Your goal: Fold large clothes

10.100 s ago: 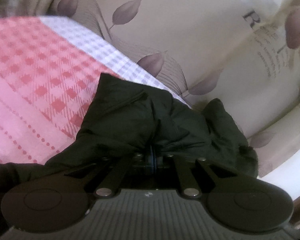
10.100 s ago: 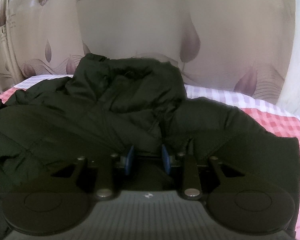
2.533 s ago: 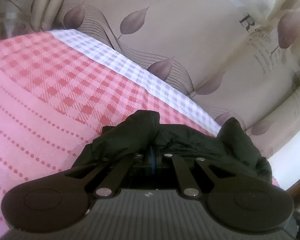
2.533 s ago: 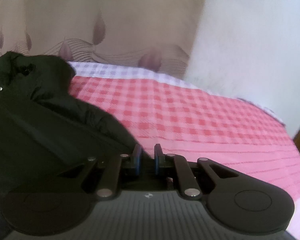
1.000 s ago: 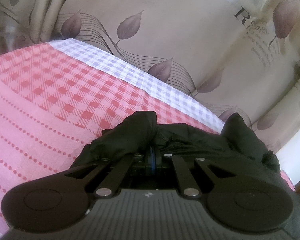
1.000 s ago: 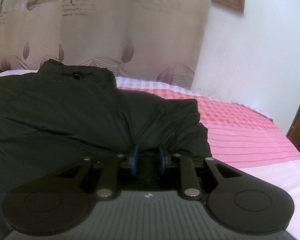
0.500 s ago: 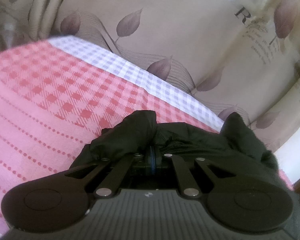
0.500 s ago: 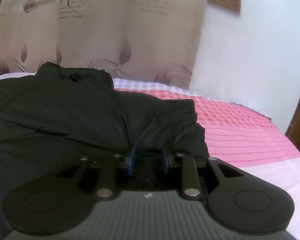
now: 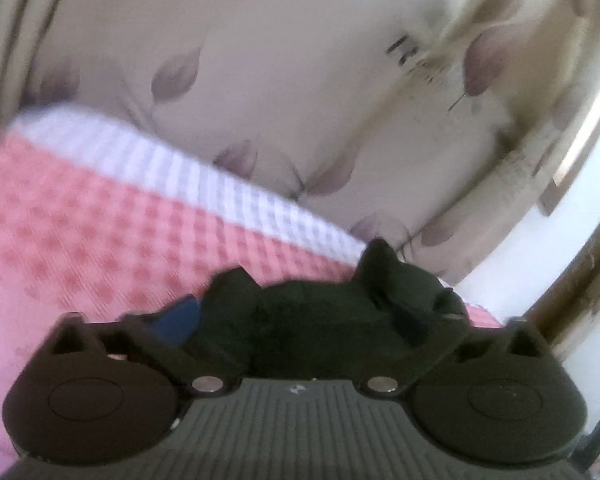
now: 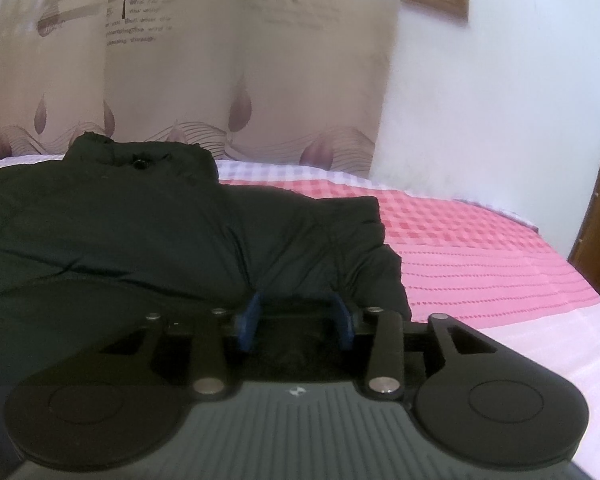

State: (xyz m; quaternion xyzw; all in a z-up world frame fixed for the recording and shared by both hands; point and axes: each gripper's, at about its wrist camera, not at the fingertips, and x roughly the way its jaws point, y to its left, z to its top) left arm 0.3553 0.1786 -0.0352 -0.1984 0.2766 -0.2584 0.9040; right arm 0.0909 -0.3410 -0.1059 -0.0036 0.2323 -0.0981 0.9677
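My left gripper (image 9: pixel 312 320) is opening, its jaws spread wide; a bunched part of the black padded jacket (image 9: pixel 340 320) lies between them, released. Ahead of it, to the left, stretches the bed with the pink checked sheet (image 9: pixel 80 232). My right gripper (image 10: pixel 298 320) is opening too, and the jacket (image 10: pixel 140 232) lies flat just in front of it, with dark fabric between the blue pads (image 10: pixel 249 322). I cannot tell if they touch it. Behind hangs the beige curtain with leaf print (image 10: pixel 220 60).
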